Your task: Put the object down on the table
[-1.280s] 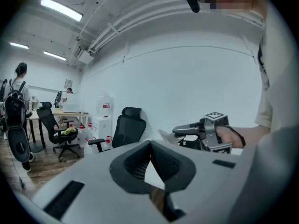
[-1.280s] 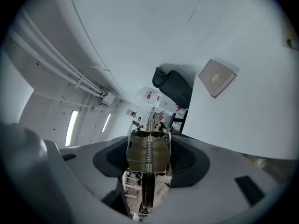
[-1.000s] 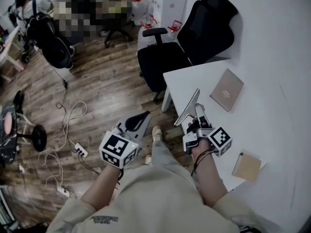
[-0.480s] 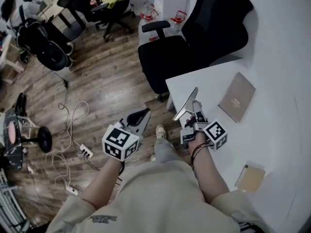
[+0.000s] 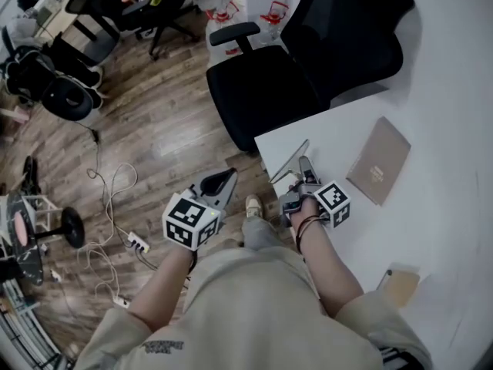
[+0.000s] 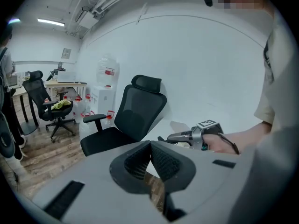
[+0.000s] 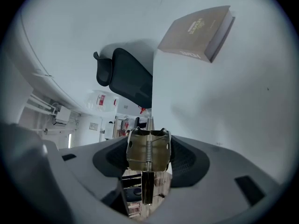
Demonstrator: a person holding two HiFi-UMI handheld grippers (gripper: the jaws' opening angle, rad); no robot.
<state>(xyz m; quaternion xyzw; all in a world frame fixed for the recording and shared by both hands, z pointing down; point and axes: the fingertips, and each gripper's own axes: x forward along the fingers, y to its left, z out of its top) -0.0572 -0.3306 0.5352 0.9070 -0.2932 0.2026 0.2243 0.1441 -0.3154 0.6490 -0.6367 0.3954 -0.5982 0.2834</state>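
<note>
My right gripper [image 5: 302,169] is shut on a metal spring clip [image 7: 148,155]. The clip's thin flat metal plate [image 5: 289,163] sticks out ahead of the jaws, over the near corner of the white table [image 5: 431,222]. Whether the plate touches the tabletop I cannot tell. The right gripper view shows the clip's spring and folded brass-coloured body wedged between the two pads. My left gripper [image 5: 219,186] hangs over the wooden floor to the left of the table, jaws together and empty [image 6: 150,146]. From the left gripper view the right gripper [image 6: 196,135] shows beside the table.
A brown book [image 5: 378,160] lies on the table beyond the clip, and a smaller tan notebook [image 5: 400,285] lies near my right elbow. A black office chair [image 5: 269,83] stands against the table's far-left corner. Cables and a power strip [image 5: 132,243] lie on the floor at left.
Both grippers have moved forward and lower. The right one has carried the clip from beside the table's edge to over its corner; the grip is unchanged.
</note>
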